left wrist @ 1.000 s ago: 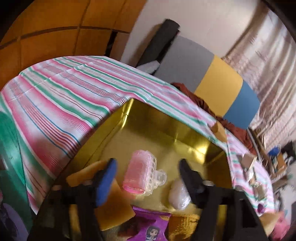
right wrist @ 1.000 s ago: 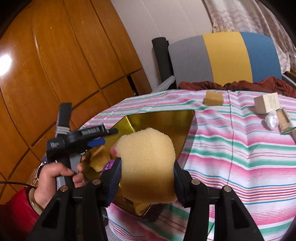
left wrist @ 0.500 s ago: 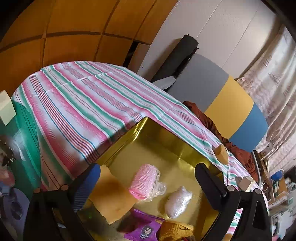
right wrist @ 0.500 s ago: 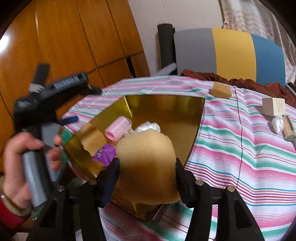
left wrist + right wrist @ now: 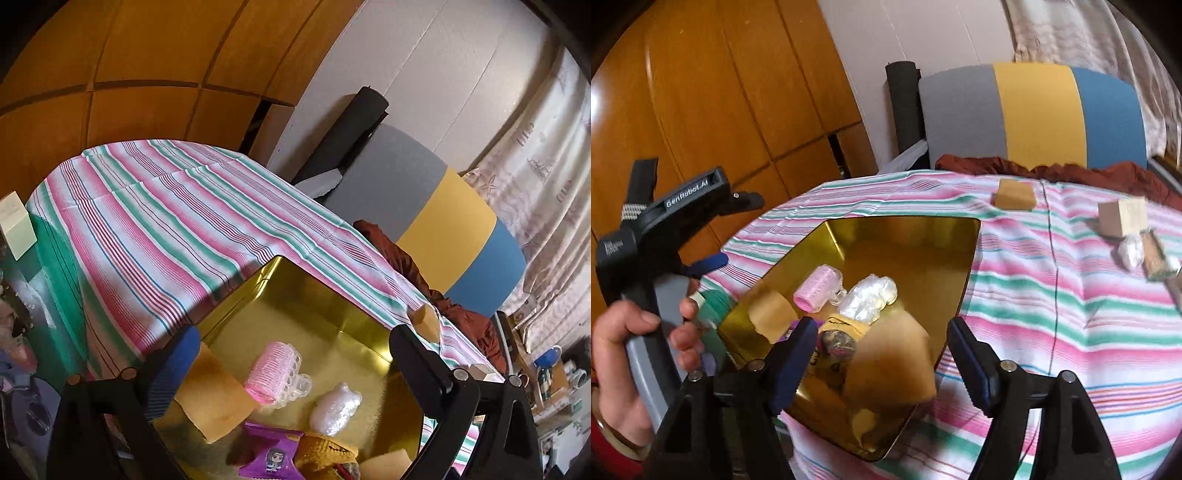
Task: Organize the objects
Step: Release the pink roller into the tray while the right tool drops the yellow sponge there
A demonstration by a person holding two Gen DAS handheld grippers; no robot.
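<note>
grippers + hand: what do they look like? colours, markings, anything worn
Both grippers are black frames with blue finger pads and silver pivot screws. The left gripper bears white "GenRobot.AI" lettering and has a grey handle. The hand on it shows a red sleeve and a gold bangle.

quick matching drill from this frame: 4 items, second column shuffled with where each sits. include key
Items:
1. pink hair roller
2. tan sponge block
3. cardboard cube
4. large yellow sponge

Places:
A. on the striped cloth just past the tin's far rim
B. between the open right tongs, blurred, over the gold tin
C. on the cloth at far right
D. inside the tin, beside a clear wrapped bundle

Pairs: 1-D, 2-A, 3-C, 4-B
</note>
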